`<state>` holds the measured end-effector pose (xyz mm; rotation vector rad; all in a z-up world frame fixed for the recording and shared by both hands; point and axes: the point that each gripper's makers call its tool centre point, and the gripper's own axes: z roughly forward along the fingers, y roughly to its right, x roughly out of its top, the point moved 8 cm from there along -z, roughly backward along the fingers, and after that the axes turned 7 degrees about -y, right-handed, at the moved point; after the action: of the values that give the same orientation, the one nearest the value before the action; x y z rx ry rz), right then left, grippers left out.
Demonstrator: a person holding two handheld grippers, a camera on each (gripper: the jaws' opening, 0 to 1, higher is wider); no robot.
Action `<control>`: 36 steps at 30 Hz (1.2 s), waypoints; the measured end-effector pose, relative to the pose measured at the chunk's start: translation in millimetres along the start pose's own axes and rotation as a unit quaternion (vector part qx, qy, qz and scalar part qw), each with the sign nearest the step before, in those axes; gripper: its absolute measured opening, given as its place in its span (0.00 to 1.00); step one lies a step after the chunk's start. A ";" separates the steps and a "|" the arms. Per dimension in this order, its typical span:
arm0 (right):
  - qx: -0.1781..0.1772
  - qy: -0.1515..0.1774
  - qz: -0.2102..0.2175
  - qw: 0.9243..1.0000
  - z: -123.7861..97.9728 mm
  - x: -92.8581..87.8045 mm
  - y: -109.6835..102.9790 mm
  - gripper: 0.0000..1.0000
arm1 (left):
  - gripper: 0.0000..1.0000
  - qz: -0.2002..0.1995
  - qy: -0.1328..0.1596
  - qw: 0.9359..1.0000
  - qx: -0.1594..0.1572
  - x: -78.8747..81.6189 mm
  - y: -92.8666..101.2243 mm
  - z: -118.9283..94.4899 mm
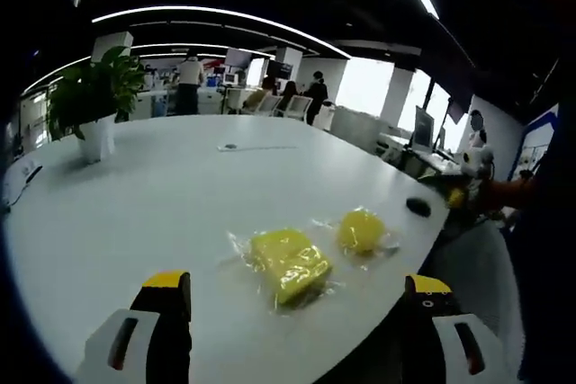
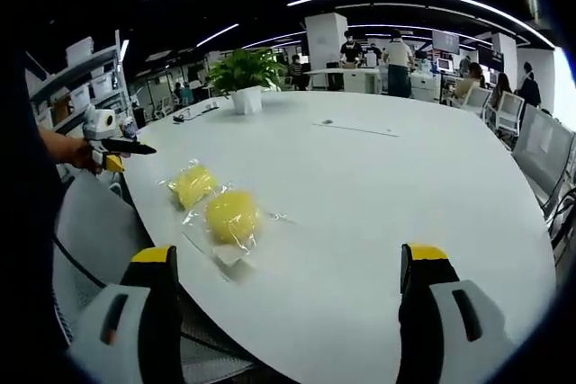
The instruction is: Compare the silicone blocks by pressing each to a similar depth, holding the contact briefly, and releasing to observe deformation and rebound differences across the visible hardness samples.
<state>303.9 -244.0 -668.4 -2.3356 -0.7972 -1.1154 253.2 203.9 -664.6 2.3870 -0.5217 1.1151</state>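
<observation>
Two yellow silicone blocks, each in a clear plastic bag, lie on the white table point(image 1: 135, 195) close to its edge. In the left gripper view a squarish block point(image 1: 288, 264) sits just ahead of my left gripper point(image 1: 297, 283), whose jaws stand wide open and empty. A rounder block point(image 1: 361, 229) lies to its right. In the right gripper view the rounder block point(image 2: 231, 216) is nearer and the squarish block point(image 2: 193, 184) lies beyond it. Both are left of my right gripper point(image 2: 292, 258), which is open and touches nothing. A hand holds each gripper off the table's edge.
A potted plant point(image 1: 94, 101) point(image 2: 245, 74) stands far across the table. A small dark object point(image 1: 418, 207) lies by the table edge. A grey chair point(image 2: 90, 222) sits beside that edge. Desks, chairs and people fill the office behind.
</observation>
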 end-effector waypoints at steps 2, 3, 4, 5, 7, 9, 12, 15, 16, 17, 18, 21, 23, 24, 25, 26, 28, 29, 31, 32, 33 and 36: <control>0.000 0.000 -0.001 1.000 -0.5 0.0 0.9 0.96 | 1.00 -0.001 -0.002 1.000 -0.001 -0.3 -1.1 0.2; 0.000 -0.001 -0.001 1.000 -0.9 0.1 0.9 0.96 | 1.00 -0.002 -0.004 1.000 -0.001 -0.3 -1.4 0.2; 0.000 -0.002 0.000 1.000 -1.1 -0.1 1.0 0.96 | 1.00 -0.002 -0.004 1.000 -0.001 -0.2 -1.6 0.4; 0.000 -0.002 -0.001 1.000 -1.2 -0.9 1.6 0.96 | 1.00 -0.004 -0.004 1.000 -0.001 0.7 -1.9 0.1; 0.001 -0.005 -0.001 1.000 -1.3 -2.0 0.6 0.96 | 1.00 -0.014 0.002 1.000 -0.008 5.3 -0.5 -0.8; 0.003 -0.006 -0.001 1.000 -1.0 -3.8 -0.4 0.96 | 1.00 -0.020 0.014 1.000 -0.013 14.2 3.8 -2.8; 0.005 -0.004 -0.001 1.000 -0.8 -3.3 -1.9 0.96 | 1.00 -0.044 0.032 0.998 -0.020 27.1 7.0 0.1; 0.006 0.006 0.008 1.000 -1.7 -0.2 -2.0 0.96 | 1.00 -0.054 0.033 0.998 -0.014 38.1 7.1 8.1; 0.005 0.007 0.009 1.000 -2.2 0.4 -1.9 0.96 | 1.00 -0.057 0.034 0.998 -0.016 40.2 7.7 10.3; 0.005 0.009 0.009 1.000 -2.5 0.9 -2.0 0.96 | 1.00 -0.059 0.033 0.998 -0.018 43.2 8.8 13.7; 0.004 0.009 0.007 1.000 -2.6 1.2 -2.1 0.96 | 1.00 -0.059 0.031 0.998 -0.018 45.2 9.9 15.9; 0.003 0.010 0.008 1.000 -3.7 1.3 -1.1 0.96 | 1.00 -0.060 0.027 0.997 -0.028 53.0 15.2 24.0; 0.001 0.011 0.009 1.000 -4.6 1.1 -0.2 0.96 | 1.00 -0.059 0.022 0.997 -0.036 58.6 20.2 31.0; 0.001 0.011 0.011 1.000 -4.7 0.6 0.2 0.96 | 1.00 -0.057 0.018 0.997 -0.038 60.7 22.5 34.3; 0.001 0.011 0.012 1.000 -4.8 -0.2 0.0 0.96 | 1.00 -0.055 0.016 0.998 -0.039 62.4 24.2 36.9; 0.000 0.010 0.012 1.000 -4.8 -0.6 -0.2 0.96 | 1.00 -0.051 0.013 0.998 -0.044 65.2 27.9 41.2; 0.002 0.009 0.012 1.000 -4.7 -1.4 -1.3 0.96 | 1.00 -0.049 0.008 0.998 -0.049 69.1 32.1 48.0; 0.002 0.009 0.011 1.000 -4.2 -1.9 -1.0 0.96 | 1.00 -0.048 0.008 0.998 -0.051 70.6 33.5 50.7; 0.002 0.010 0.011 1.000 -4.5 -1.6 -1.7 0.96 | 1.00 -0.047 0.001 0.997 -0.057 72.4 34.6 58.2; 0.001 0.011 0.012 1.000 -4.9 -1.5 -1.7 0.96 | 1.00 -0.049 -0.001 0.997 -0.059 73.1 34.9 61.6; 0.001 0.012 0.013 1.000 -5.2 -1.7 -1.5 0.96 | 1.00 -0.055 -0.004 0.997 -0.062 74.5 36.3 65.8; 0.000 0.013 0.015 1.000 -5.7 -3.1 -0.7 0.96 | 1.00 -0.067 -0.002 0.996 -0.060 80.1 39.1 74.7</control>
<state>298.7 -247.8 -667.5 -2.3219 -0.7499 -1.1307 327.3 119.3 -634.9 2.2837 -0.4107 0.9915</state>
